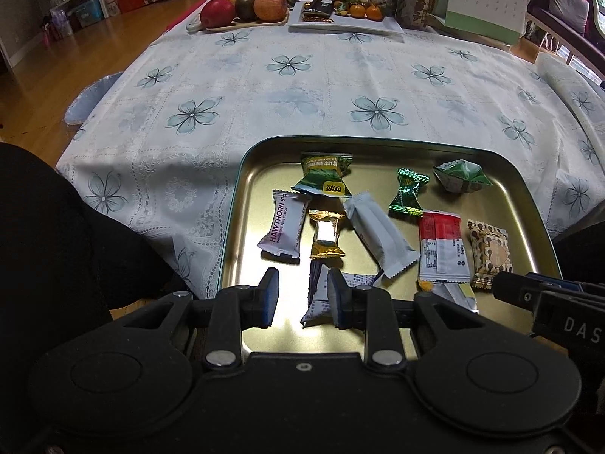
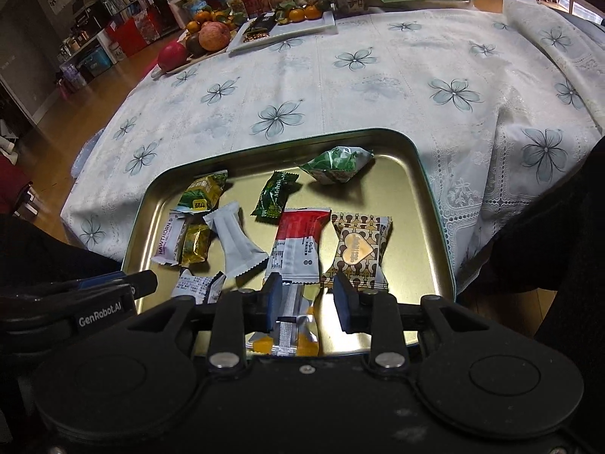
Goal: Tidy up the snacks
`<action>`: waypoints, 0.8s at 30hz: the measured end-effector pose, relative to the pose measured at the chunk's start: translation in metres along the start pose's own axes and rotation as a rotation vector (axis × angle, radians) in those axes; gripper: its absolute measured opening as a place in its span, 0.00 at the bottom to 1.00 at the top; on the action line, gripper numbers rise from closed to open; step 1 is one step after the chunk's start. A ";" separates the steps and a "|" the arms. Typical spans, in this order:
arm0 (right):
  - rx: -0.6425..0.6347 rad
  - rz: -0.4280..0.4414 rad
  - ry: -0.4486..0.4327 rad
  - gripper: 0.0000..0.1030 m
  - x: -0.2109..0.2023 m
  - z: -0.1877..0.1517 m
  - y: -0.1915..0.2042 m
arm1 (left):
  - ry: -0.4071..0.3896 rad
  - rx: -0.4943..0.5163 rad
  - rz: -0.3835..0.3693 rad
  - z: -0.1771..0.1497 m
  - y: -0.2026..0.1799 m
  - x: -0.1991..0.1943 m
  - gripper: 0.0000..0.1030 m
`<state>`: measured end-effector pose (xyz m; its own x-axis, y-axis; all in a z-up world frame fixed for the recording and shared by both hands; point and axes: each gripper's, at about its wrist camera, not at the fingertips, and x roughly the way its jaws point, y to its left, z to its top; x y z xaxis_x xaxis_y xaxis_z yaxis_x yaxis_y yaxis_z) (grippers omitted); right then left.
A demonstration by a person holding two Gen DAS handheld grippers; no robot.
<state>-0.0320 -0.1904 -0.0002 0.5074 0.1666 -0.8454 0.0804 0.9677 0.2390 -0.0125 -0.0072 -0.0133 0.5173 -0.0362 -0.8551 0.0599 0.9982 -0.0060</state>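
Left gripper [image 1: 302, 297] spread, empty, over near edge of gold tin tray [image 1: 234, 204]; right gripper [image 2: 308, 302] likewise parted above orange-silver packet [image 2: 291, 335]. Snacks scattered across tray, frame centre. Best approach: take isolated packet, close across short side. Overlapping Hawthorn bar [image 1: 281, 227] and gold candy [image 1: 326, 236] crowd access.

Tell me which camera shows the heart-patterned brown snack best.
The right wrist view: the heart-patterned snack lies whole, just ahead of the open right gripper, heart label visible. The left wrist view shows it smaller, near the tin tray's right side.
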 end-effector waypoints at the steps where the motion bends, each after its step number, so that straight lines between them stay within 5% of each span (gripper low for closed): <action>1: -0.001 0.002 -0.012 0.31 -0.001 -0.003 0.000 | -0.010 -0.004 0.001 -0.001 0.001 -0.001 0.35; 15: -0.016 -0.006 -0.067 0.38 -0.002 -0.018 -0.002 | -0.110 0.037 0.010 -0.014 -0.008 -0.013 0.40; 24: 0.033 0.010 -0.047 0.39 0.002 -0.018 -0.009 | -0.068 0.046 0.028 -0.015 -0.012 -0.004 0.40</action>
<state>-0.0471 -0.1948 -0.0128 0.5480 0.1668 -0.8197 0.1027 0.9591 0.2639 -0.0282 -0.0180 -0.0171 0.5764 -0.0131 -0.8171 0.0827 0.9957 0.0424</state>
